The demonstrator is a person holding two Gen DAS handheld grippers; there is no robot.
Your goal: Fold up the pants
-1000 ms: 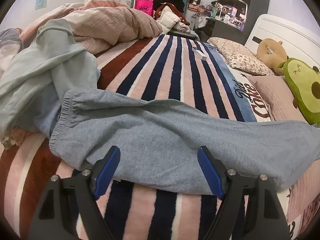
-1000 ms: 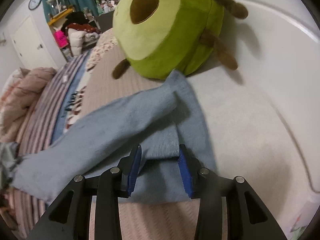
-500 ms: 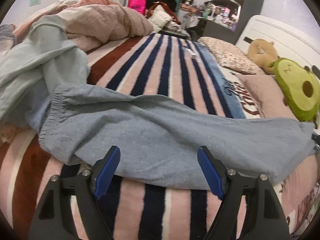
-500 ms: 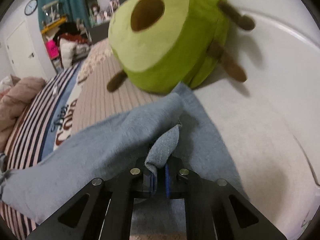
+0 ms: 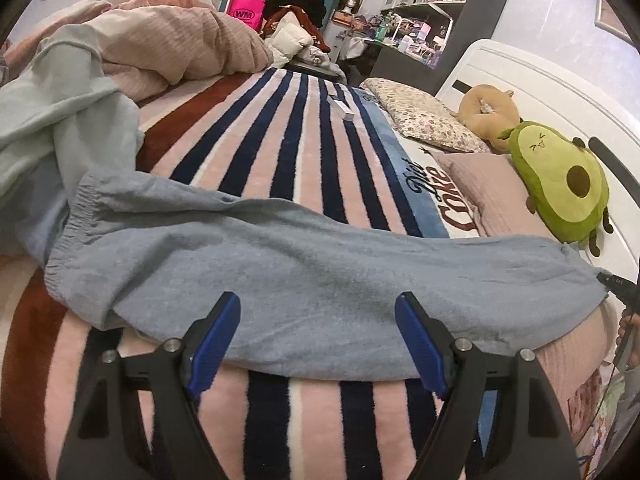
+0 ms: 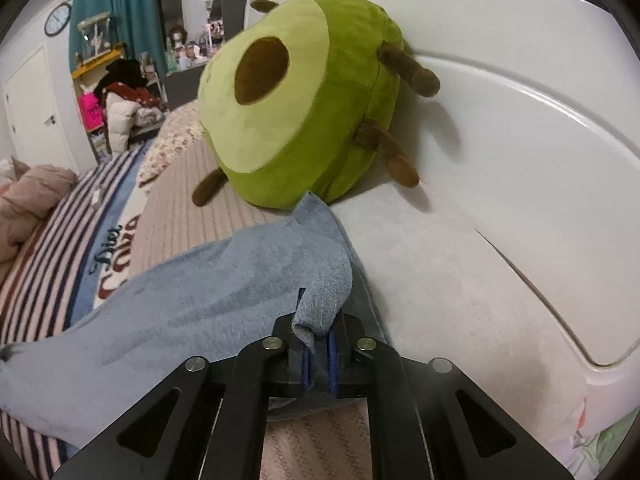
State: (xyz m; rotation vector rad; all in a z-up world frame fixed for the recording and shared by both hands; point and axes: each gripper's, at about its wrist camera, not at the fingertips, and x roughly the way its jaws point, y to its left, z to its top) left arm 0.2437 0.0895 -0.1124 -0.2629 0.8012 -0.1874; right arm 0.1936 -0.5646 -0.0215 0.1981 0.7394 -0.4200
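Right gripper [image 6: 316, 354] pinches grey-blue pants [image 5: 304, 272] hem, cloth bunched.

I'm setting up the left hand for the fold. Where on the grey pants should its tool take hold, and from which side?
Grip the elastic waistband, coming from the near edge. The gathered band lies flat and exposed at the far-left end, while the right tool already pinches the cuff. The left tool is open.

Matt grey cloth pants [image 5: 304, 276] on a fuzzy striped blanket [image 5: 304, 152].
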